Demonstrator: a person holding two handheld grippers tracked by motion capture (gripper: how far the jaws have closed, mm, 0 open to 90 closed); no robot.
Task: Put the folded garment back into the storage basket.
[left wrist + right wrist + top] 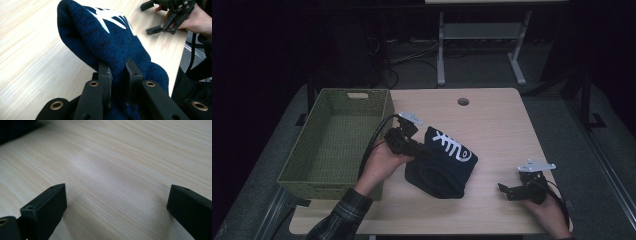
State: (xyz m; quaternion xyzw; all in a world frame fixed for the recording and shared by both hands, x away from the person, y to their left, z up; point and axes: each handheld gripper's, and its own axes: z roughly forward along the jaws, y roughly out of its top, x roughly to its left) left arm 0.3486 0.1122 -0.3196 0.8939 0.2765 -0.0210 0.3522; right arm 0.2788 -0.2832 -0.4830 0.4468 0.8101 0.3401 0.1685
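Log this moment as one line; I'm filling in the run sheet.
left gripper: shut on blue knit hat, lifting one edge | right gripper: open, on table | green basket: beside hat

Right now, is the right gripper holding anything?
No, the right gripper rests open on the table, with bare wood between its jaws.

Knit hat: navy blue, white lettering across the part farthest from the black left gripper clamped on it. Woven basket beside that gripper: olive green. Table under the black right gripper: pale wood grain.
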